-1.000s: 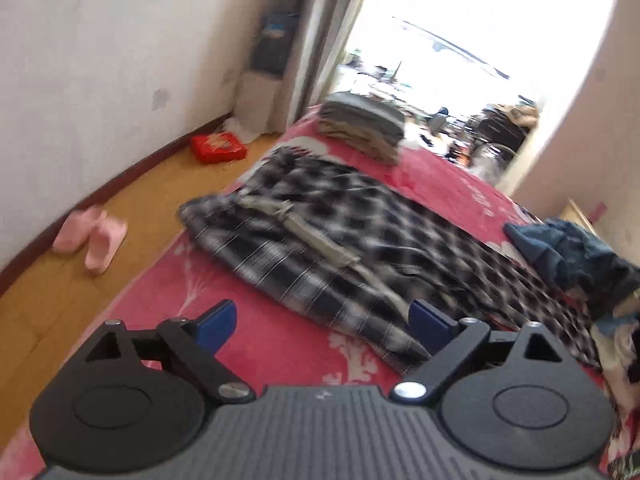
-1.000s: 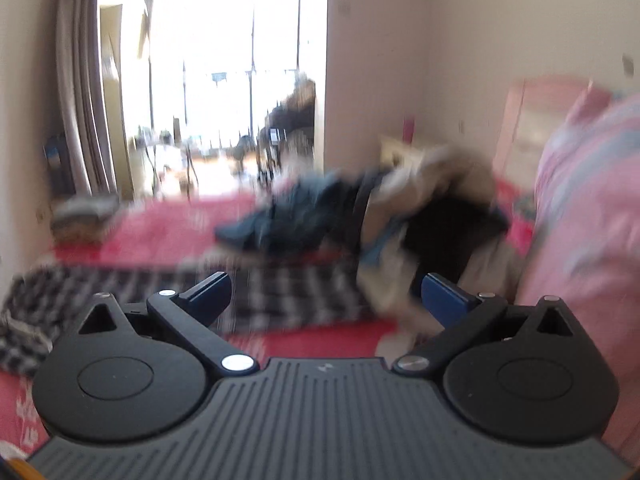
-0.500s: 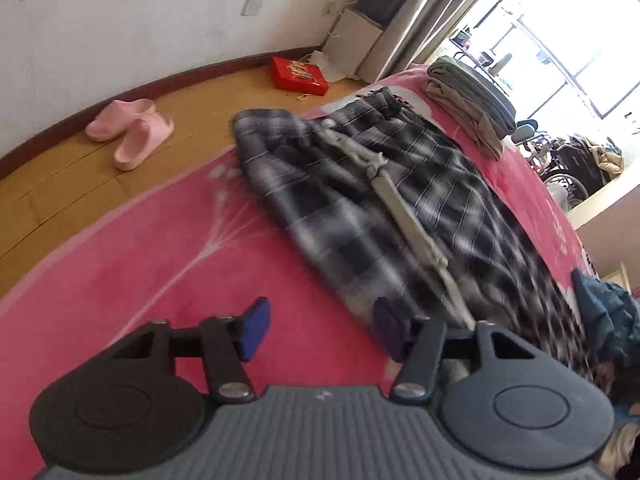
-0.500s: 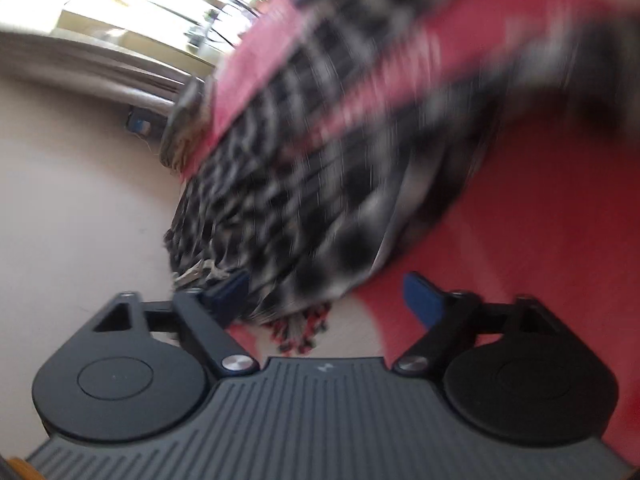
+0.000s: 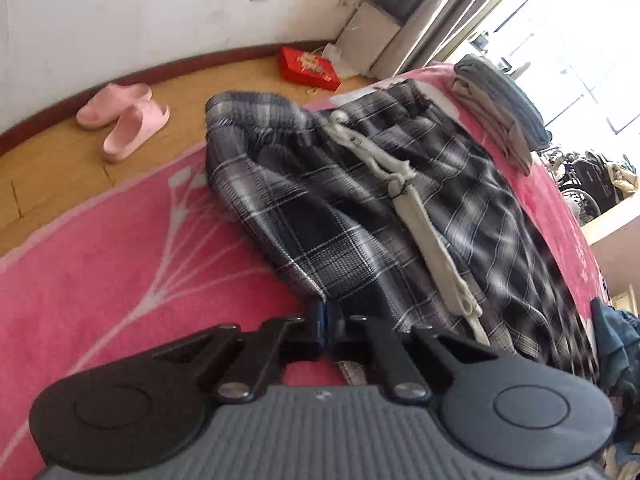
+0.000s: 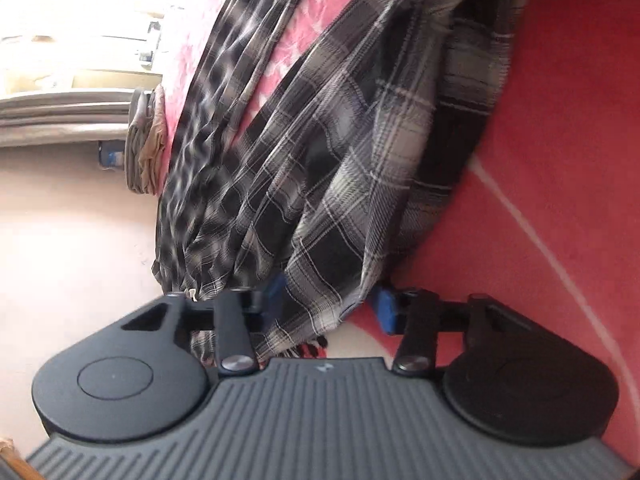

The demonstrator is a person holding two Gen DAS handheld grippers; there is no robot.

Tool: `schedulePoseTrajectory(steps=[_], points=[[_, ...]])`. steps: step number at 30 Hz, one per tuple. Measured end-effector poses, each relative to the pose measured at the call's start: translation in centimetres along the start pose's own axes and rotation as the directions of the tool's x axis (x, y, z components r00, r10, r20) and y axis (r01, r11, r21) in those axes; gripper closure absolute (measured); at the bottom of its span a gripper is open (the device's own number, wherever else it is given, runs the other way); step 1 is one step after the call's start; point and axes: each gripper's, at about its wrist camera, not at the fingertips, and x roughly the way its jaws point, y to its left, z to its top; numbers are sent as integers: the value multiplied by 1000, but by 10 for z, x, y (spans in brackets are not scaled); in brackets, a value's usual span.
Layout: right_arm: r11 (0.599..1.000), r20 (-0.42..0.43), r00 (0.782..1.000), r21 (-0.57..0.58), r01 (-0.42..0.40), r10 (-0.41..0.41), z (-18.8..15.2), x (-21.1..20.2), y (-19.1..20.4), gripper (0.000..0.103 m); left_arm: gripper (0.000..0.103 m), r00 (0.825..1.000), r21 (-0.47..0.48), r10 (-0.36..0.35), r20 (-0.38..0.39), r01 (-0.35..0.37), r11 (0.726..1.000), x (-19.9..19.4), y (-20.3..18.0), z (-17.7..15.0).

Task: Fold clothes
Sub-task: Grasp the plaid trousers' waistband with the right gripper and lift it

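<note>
Trousers point(image 5: 360, 208), checked and limp, are lying spread on the red bed point(image 5: 100, 280). Left gripper point(image 5: 326, 320) is pinching their near edge; right gripper point(image 6: 328, 304), jaws apart, is straddling a hem. Light, floppy cloth probably sags, so hems and waistband seem the best holds.

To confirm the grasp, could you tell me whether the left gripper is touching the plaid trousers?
Touching: the left wrist view shows the left gripper shut on the plaid trousers edge.

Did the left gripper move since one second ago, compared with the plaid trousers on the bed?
Yes. The left gripper has come forward to the plaid trousers and shut on their near edge; earlier it was open, short of them.
</note>
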Motion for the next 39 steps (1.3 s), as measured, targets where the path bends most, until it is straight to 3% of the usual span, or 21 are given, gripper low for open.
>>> schedulePoseTrajectory(steps=[1,4,8,15,18,21,23,25,27,30,32,36,39], points=[[1000,2,1000,-4,-1,1,1,-1,1,95,102,1000,9,1,-2,-1,1000,-2,-1,2],[1000,3,1000,-25,-13,13,5,-7,6,100,102,999,32,4,-33,-3,999,-5,-4,8],[994,-28,999,-95,-47,44,7,-27,29,101,102,997,61,10,-74,-5,998,-10,-8,16],[993,-140,986,-91,79,-92,5,-21,9,101,98,989,113,22,-146,-6,994,-18,-14,31],[996,-141,987,-57,66,-73,2,-21,2,101,77,987,108,13,-160,4,994,-19,-2,19],[998,-126,991,-52,45,-51,2,-20,3,97,69,989,103,-7,-148,22,994,-27,8,4],[998,-128,991,-62,30,-38,4,-16,5,94,67,987,108,-25,-156,43,993,-31,10,-5],[996,-130,990,-82,37,-48,5,-9,6,84,66,983,106,-50,-174,69,992,-33,11,-13],[994,-139,989,-100,35,-48,5,-4,6,84,65,979,108,-76,-192,98,989,-33,9,-20],[989,-159,987,-148,-6,-18,2,-7,13,101,61,973,109,-109,-203,133,985,-36,7,-26],[985,-168,985,-173,5,-35,-1,-15,14,101,57,965,93,-140,-224,164,982,-36,6,-30],[991,-205,976,-120,52,-76,-5,-25,-5,101,56,942,76,-188,-277,217,973,-32,0,-41],[995,-204,978,-97,32,-51,-6,-31,-4,101,56,936,93,-192,-294,228,969,-24,-9,-48]])
